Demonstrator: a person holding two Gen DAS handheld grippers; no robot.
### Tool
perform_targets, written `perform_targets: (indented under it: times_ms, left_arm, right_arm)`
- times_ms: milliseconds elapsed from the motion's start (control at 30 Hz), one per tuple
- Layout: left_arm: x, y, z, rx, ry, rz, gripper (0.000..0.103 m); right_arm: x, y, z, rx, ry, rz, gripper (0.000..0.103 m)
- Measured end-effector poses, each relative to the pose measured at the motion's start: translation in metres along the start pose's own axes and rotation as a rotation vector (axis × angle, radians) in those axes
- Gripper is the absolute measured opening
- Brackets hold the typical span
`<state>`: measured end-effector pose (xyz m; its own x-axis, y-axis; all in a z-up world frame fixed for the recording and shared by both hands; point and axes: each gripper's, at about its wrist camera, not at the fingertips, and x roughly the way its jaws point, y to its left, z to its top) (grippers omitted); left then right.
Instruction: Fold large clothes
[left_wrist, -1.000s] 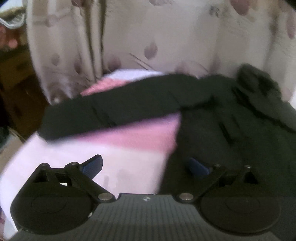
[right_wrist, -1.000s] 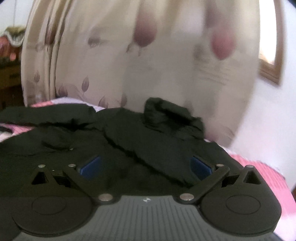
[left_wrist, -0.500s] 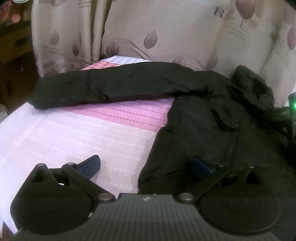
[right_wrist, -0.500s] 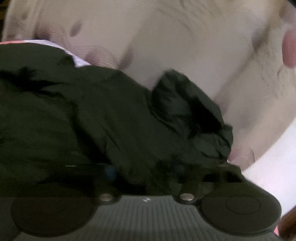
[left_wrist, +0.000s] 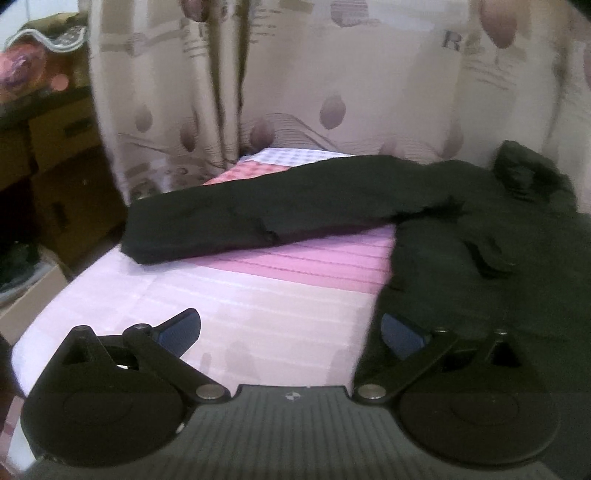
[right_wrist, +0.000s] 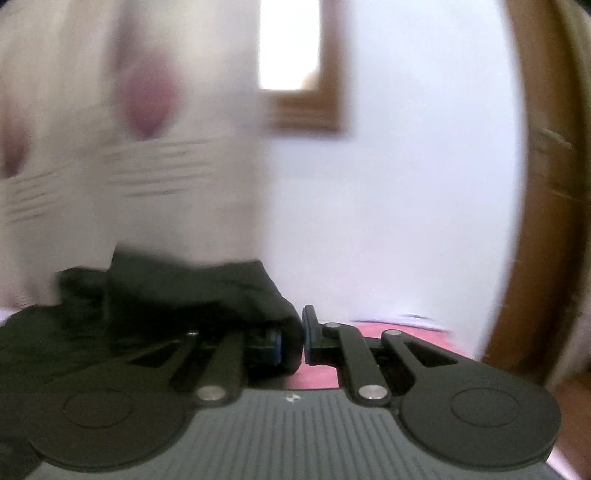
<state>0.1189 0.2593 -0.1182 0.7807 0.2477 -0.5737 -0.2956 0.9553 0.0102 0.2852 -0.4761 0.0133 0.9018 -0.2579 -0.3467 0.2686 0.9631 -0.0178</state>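
Note:
A large black jacket (left_wrist: 498, 258) lies spread on the pink and white bed (left_wrist: 240, 295). One sleeve (left_wrist: 258, 214) stretches out to the left, and the hood (left_wrist: 528, 173) lies at the far right. My left gripper (left_wrist: 290, 332) is open and empty, low over the bed by the jacket's left edge. In the right wrist view my right gripper (right_wrist: 293, 341) is shut on a fold of the black jacket (right_wrist: 184, 295), which bunches up to the left of the fingers.
A cream curtain (left_wrist: 332, 92) with leaf print hangs behind the bed. Brown wooden furniture (left_wrist: 48, 166) stands to the left. In the right wrist view a white wall (right_wrist: 388, 203), a framed window (right_wrist: 291, 55) and a wooden door frame (right_wrist: 535, 221) show.
My right gripper has closed on the jacket's fabric and swung right, toward the wall. My left gripper stayed open and drew back a little from the jacket.

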Motion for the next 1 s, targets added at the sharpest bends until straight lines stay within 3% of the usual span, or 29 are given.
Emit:
perform_targets:
  times_ms: [200,300,367,433,467,533,567,633,700,800,867,933,967,1000]
  left_arm:
    - [0.009,0.003,-0.002,0.005,0.036,-0.026,0.103]
    - [0.013,0.003,-0.001,0.002,0.039,-0.043,0.103]
    - [0.017,0.005,0.001,0.004,0.056,-0.062,0.103]
    - [0.019,0.006,0.003,0.011,0.063,-0.071,0.103]
    - [0.02,0.006,0.004,0.014,0.066,-0.078,0.103]
    - [0.022,0.006,0.005,0.01,0.08,-0.1,0.103]
    - [0.023,0.006,0.004,0.007,0.086,-0.104,0.103]
    - [0.025,0.005,0.003,-0.007,0.097,-0.12,0.103]
    - [0.027,0.004,0.0,-0.025,0.113,-0.131,0.102]
    - [0.027,0.003,-0.002,-0.033,0.114,-0.157,0.099]
    - [0.026,0.003,-0.004,-0.035,0.115,-0.169,0.097]
    - [0.025,0.001,-0.006,-0.021,0.11,-0.186,0.088]
    - [0.023,0.0,-0.007,-0.008,0.106,-0.191,0.074]
    - [0.02,-0.004,-0.008,0.015,0.102,-0.206,0.046]
  right_arm:
    - [0.031,-0.122,-0.032,0.065,0.14,-0.196,0.011]
    - [0.044,-0.168,-0.058,0.18,0.209,-0.254,0.011]
    - [0.044,-0.194,-0.076,0.289,0.237,-0.256,0.018]
    - [0.028,-0.213,-0.09,0.401,0.221,-0.244,0.04]
    - [0.017,-0.216,-0.095,0.441,0.201,-0.218,0.042]
    - [-0.017,-0.214,-0.108,0.502,0.178,-0.071,0.053]
    - [-0.033,-0.21,-0.113,0.497,0.188,-0.003,0.059]
    - [-0.07,-0.187,-0.131,0.444,0.182,0.086,0.082]
    - [-0.103,-0.169,-0.148,0.395,0.185,0.14,0.093]
    - [-0.132,-0.148,-0.171,0.437,0.31,0.31,0.094]
    - [-0.147,-0.128,-0.184,0.449,0.392,0.366,0.094]
    - [-0.151,-0.112,-0.193,0.444,0.436,0.437,0.094]
    - [-0.154,-0.103,-0.196,0.423,0.445,0.471,0.093]
    - [-0.156,-0.093,-0.198,0.391,0.441,0.49,0.085]
